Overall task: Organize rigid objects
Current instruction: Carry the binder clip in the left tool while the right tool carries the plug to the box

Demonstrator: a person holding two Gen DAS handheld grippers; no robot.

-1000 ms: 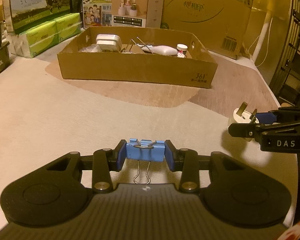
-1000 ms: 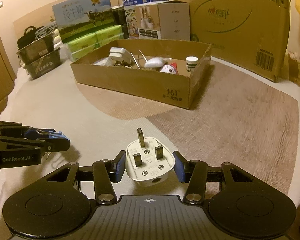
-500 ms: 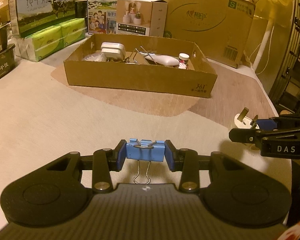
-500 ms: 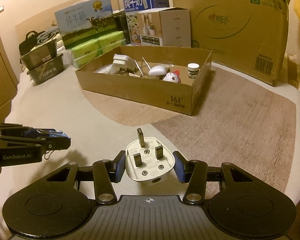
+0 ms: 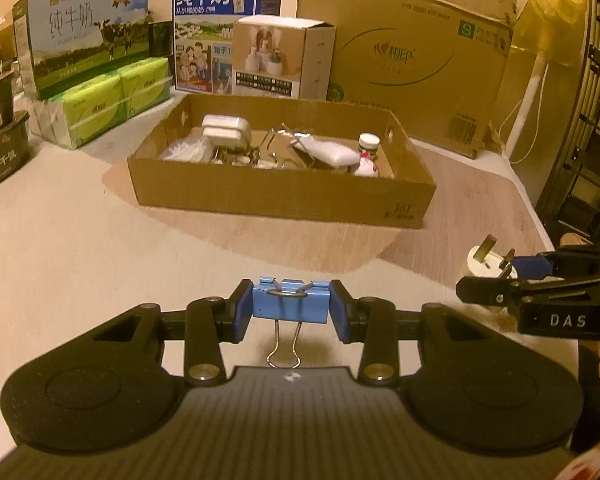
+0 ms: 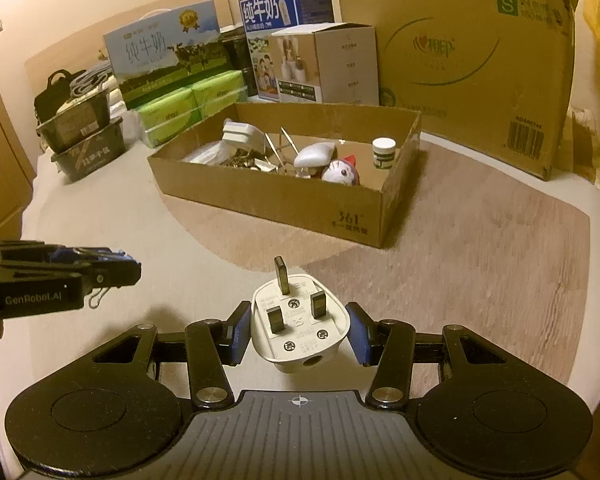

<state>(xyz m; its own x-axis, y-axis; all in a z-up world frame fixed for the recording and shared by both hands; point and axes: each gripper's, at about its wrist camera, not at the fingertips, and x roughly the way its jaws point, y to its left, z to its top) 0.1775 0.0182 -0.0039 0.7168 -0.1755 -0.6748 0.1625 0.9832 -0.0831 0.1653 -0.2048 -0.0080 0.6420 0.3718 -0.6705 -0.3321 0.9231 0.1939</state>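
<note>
My left gripper (image 5: 291, 307) is shut on a blue binder clip (image 5: 290, 302) whose wire handles hang down toward me. My right gripper (image 6: 299, 330) is shut on a white three-pin plug (image 6: 300, 330), pins up. Both are held above the pale mat, in front of an open shallow cardboard box (image 5: 280, 196) (image 6: 284, 200). The box holds white adapters (image 5: 224, 130), metal clips (image 6: 260, 162), a white mouse-like object (image 5: 326, 152), a small cat figure (image 6: 342, 172) and a small white jar (image 6: 383, 152). The right gripper (image 5: 512, 272) with the plug shows at the right edge of the left wrist view.
Behind the shallow box stand milk cartons (image 5: 224, 32), green tissue packs (image 5: 112, 100), a small product box (image 5: 280, 62) and a large cardboard carton (image 5: 412, 60). Dark bins (image 6: 84, 136) sit at the far left. A rack (image 5: 596, 120) stands on the right.
The left gripper has risen a little with the binder clip, so the shallow box sits lower and shows more of its inside. Both grips are unchanged.
</note>
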